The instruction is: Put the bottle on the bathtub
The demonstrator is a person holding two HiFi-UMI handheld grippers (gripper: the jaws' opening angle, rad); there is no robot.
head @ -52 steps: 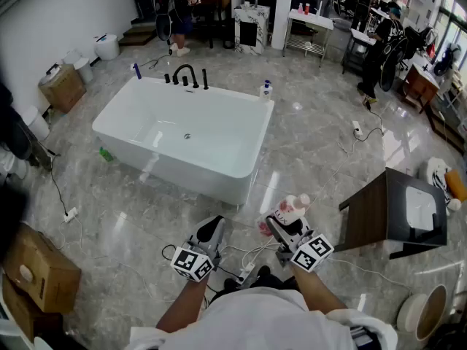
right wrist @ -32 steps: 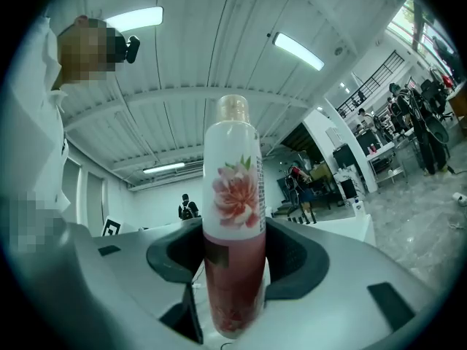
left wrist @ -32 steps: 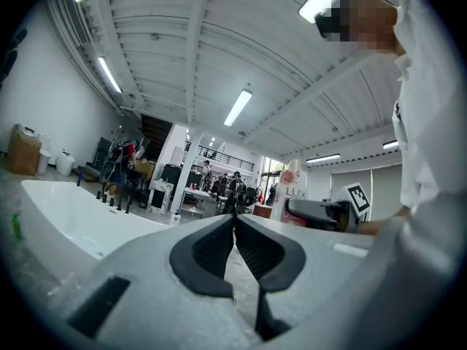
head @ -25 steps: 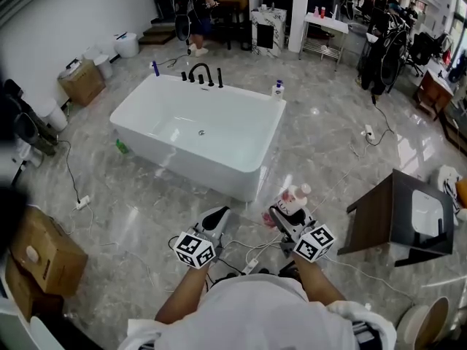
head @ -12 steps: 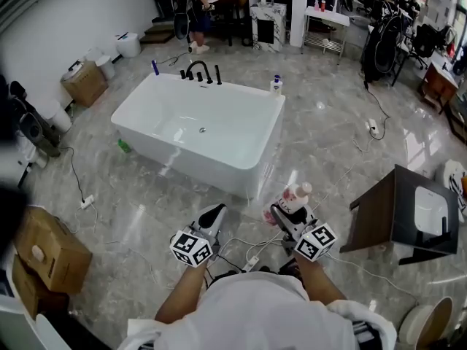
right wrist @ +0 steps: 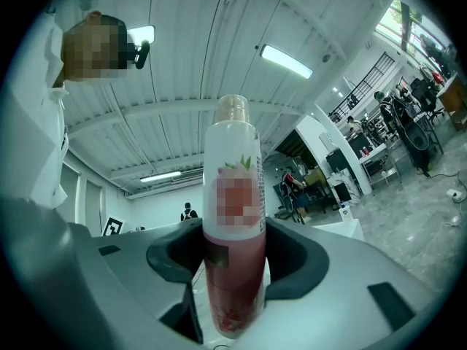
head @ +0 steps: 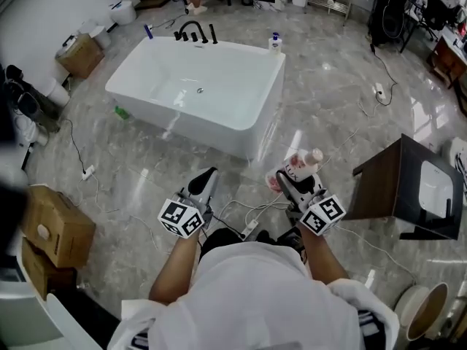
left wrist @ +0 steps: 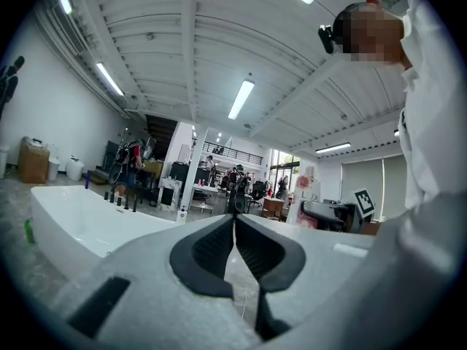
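A pink and white bottle (head: 300, 165) (right wrist: 233, 224) with a pale cap is clamped between the jaws of my right gripper (head: 286, 177) (right wrist: 232, 268), its cap pointing away from me. The white bathtub (head: 255, 133) (left wrist: 66, 224) stands on the marble floor ahead and to the left, with black taps (head: 193, 30) at its far rim. My left gripper (head: 206, 179) (left wrist: 235, 228) is shut with nothing in it, its pads touching, held beside the right one.
A small white bottle (head: 275, 42) stands on the tub's far right corner. A dark side table (head: 387, 181) is at my right, cardboard boxes (head: 55, 228) at my left. Cables and a power strip (head: 250, 230) lie on the floor by my feet.
The view has moved forward and tilted down: the tub now sits nearer and higher in the picture. Both grippers keep their places in front of me, the right still holding the bottle.
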